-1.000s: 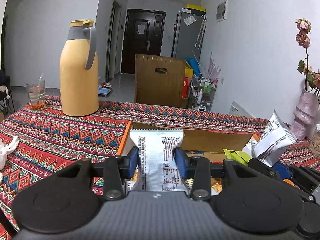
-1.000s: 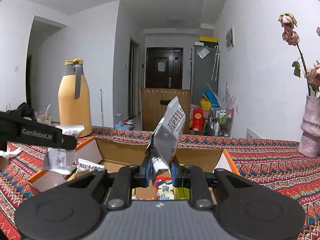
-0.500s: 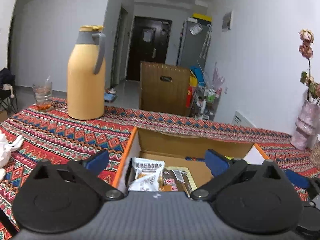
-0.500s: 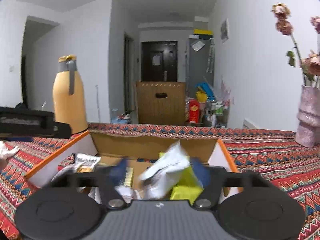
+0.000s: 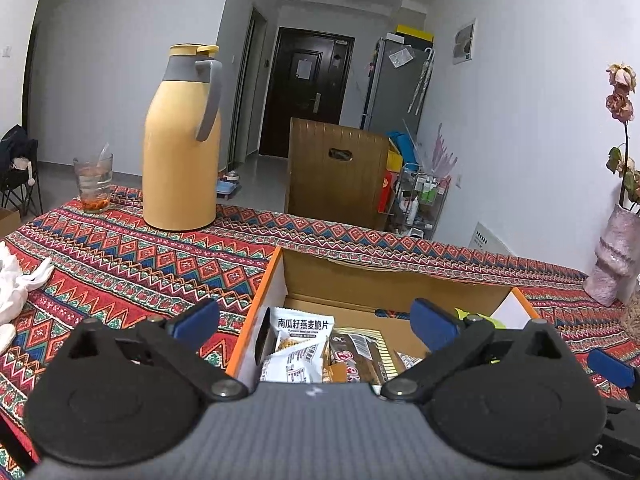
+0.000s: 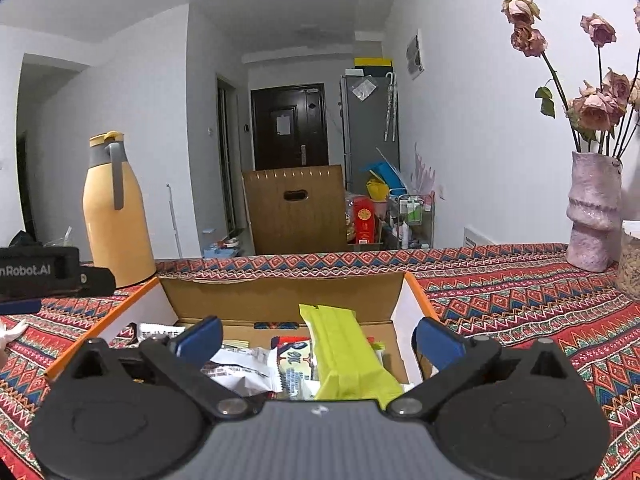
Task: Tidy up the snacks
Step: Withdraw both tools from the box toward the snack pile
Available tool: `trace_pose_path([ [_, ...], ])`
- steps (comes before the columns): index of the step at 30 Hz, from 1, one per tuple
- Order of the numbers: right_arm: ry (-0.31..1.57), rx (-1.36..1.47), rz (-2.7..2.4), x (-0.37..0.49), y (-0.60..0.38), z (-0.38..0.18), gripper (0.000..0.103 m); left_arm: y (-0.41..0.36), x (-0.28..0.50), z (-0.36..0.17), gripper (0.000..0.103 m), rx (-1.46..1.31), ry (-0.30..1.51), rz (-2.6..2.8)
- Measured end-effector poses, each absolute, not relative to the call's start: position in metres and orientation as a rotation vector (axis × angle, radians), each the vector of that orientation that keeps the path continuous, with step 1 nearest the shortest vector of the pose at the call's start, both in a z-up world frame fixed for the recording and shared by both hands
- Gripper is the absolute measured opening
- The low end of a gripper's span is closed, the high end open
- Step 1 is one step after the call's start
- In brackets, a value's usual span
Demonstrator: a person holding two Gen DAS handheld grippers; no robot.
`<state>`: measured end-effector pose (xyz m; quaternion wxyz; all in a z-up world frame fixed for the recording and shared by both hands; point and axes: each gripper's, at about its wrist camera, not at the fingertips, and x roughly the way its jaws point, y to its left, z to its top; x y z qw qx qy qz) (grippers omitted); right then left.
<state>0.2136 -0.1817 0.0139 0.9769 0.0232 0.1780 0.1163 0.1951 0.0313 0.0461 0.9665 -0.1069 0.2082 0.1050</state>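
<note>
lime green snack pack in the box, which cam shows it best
Right wrist view: the lime green snack pack lies large and unobstructed in the cardboard box. The left wrist view shows only a green sliver behind a gripper finger.

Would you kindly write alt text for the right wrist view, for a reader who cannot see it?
The open right gripper hovers over a cardboard box of snack packets, a lime-green packet lying uppermost, nothing between its blue pads. The box sits on a patterned tablecloth, with a yellow thermos to the left and a pink vase of dried roses to the right.
</note>
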Motion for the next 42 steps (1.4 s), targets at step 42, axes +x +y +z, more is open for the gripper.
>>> trace_pose_path([
  [42, 0.503, -0.016, 0.266, 0.106, -0.203, -0.003, 0.103, 0.051, 0.101, 0.018, 0.103, -0.122, 0.618, 0.168],
])
